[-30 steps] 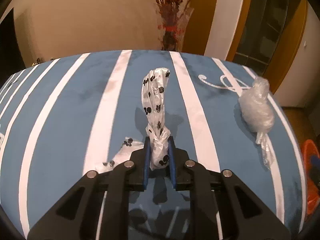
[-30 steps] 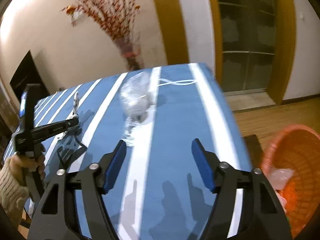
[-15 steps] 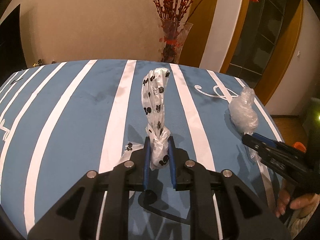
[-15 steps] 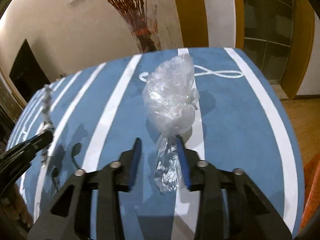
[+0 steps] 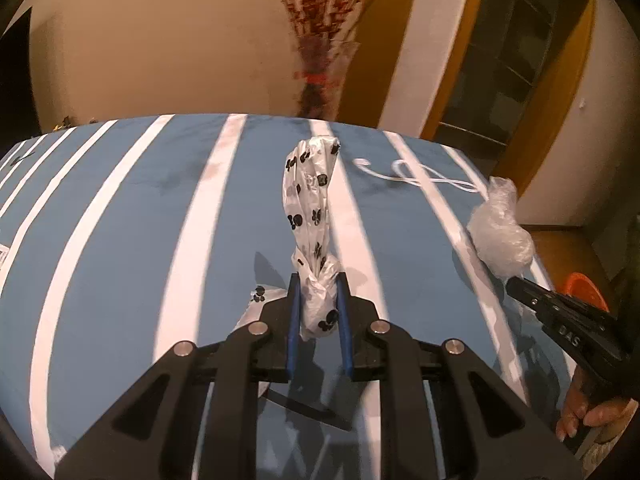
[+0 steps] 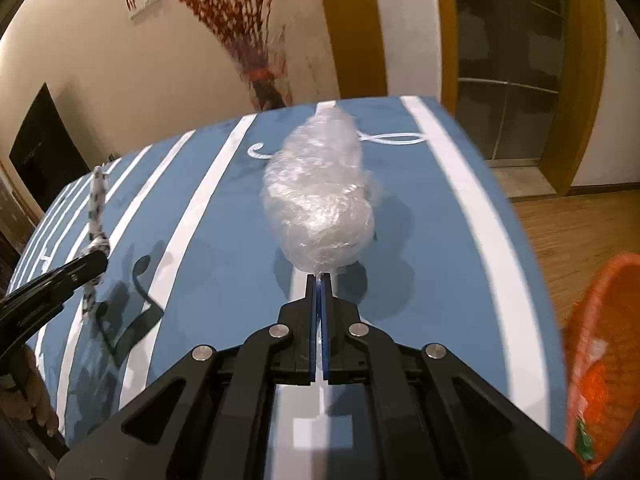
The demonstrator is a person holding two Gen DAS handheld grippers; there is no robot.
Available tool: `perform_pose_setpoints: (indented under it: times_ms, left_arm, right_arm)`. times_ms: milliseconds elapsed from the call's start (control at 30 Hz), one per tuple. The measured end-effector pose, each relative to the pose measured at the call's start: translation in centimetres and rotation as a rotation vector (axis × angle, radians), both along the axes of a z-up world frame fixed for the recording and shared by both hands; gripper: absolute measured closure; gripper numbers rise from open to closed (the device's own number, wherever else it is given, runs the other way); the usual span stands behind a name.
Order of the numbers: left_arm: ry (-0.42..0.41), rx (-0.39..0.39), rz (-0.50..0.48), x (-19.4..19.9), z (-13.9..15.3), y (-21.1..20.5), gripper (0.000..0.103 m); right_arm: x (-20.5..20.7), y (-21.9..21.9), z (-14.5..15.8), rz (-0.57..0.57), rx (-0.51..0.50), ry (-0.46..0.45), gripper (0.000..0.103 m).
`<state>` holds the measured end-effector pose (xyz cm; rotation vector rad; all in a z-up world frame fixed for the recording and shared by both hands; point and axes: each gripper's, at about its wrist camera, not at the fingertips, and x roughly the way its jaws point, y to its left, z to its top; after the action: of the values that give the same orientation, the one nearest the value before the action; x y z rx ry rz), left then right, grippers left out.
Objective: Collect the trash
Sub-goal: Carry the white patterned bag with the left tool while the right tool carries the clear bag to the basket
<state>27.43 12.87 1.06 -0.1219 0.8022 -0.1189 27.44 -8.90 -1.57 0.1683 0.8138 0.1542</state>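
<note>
Above the blue, white-striped worktop [image 5: 120,208] we hold two claws. Our left claw [image 5: 318,300] is clamped on the knotted end of a white bag with black prints [image 5: 310,208], which stands up over the middle. Our right claw [image 6: 319,280] has just been closing and now pinches the tail of a clear plastic wad [image 6: 320,196] near the right edge, beside an orange basket [image 6: 600,360] on the floor.

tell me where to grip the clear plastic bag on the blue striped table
Grip the clear plastic bag by its thin twisted tail at the near end, coming in low from the near side. The body is a puffy, crinkled lump, too wide and soft to pinch, while the tail fits between the pads. The right gripper is shut on exactly that tail.
</note>
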Motion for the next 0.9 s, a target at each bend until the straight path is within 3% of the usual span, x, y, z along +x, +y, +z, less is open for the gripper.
perform_pose_setpoints:
  times_ms: [367, 900]
  left_arm:
    - [-0.027, -0.034, -0.136, -4.0, 1.7, -6.9, 0.085]
    - [-0.056, -0.079, -0.340, -8.9, 3.5, -16.7, 0.085]
  right_arm:
    - [-8.0, -5.6, 2.5, -0.099, 0.009, -0.083, 0.102]
    - [-15.6, -12.2, 3.6, -0.259, -0.010, -0.159, 0.102]
